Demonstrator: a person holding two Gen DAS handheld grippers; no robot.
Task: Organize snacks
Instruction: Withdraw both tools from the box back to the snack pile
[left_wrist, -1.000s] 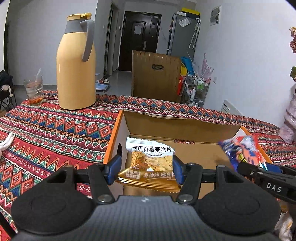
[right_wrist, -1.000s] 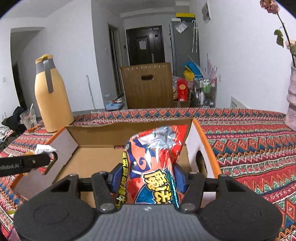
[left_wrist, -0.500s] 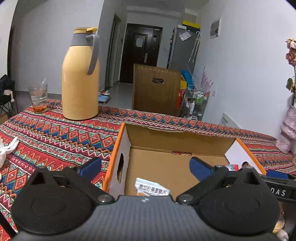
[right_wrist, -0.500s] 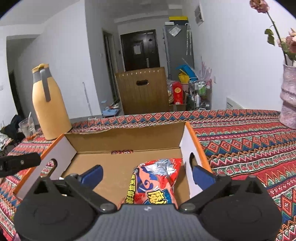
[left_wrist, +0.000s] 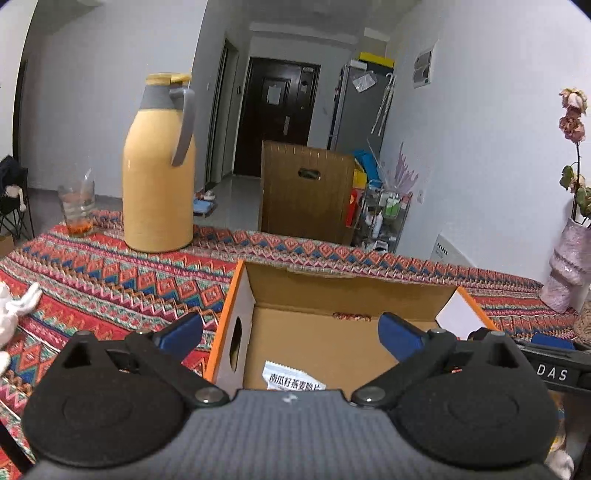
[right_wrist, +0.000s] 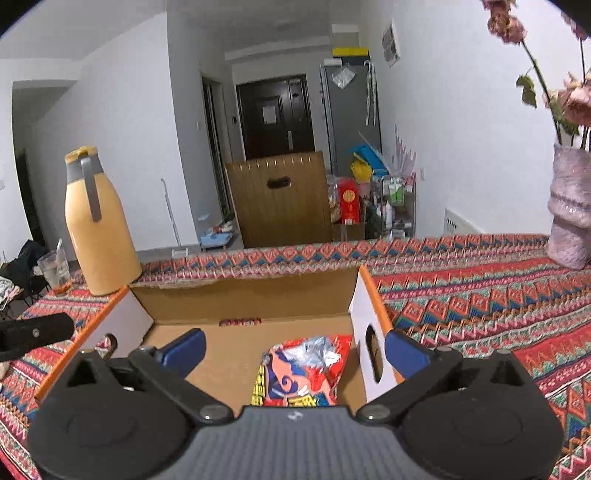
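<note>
A: Where are the snacks right now?

B: Both lie inside the cardboard box on the table. The white packet sits on the box floor near its left wall; the red bag lies near the right wall, by the handle hole.

A: And the grippers?

B: The left gripper has its jaws spread wide and holds nothing; it hangs over the near edge of the box, above the white packet. The right gripper is just as wide apart and empty, above the red bag.

A: How would those packets handle if one needs shifting?

B: Light, I'd judge, and soft: thin film puffed with air, crisp contents that could crush under a hard squeeze. The foil looks slick, so a pinch on the flat belly may slide.

A: So where to take hold?

B: Across the narrow width near the crimped top seam, where the film is doubled and stiffer. Light pressure should do.

A: Anything nearby to mind?

B: The yellow jug and a glass stand well apart from the box, and the vase is off to the right.
</note>
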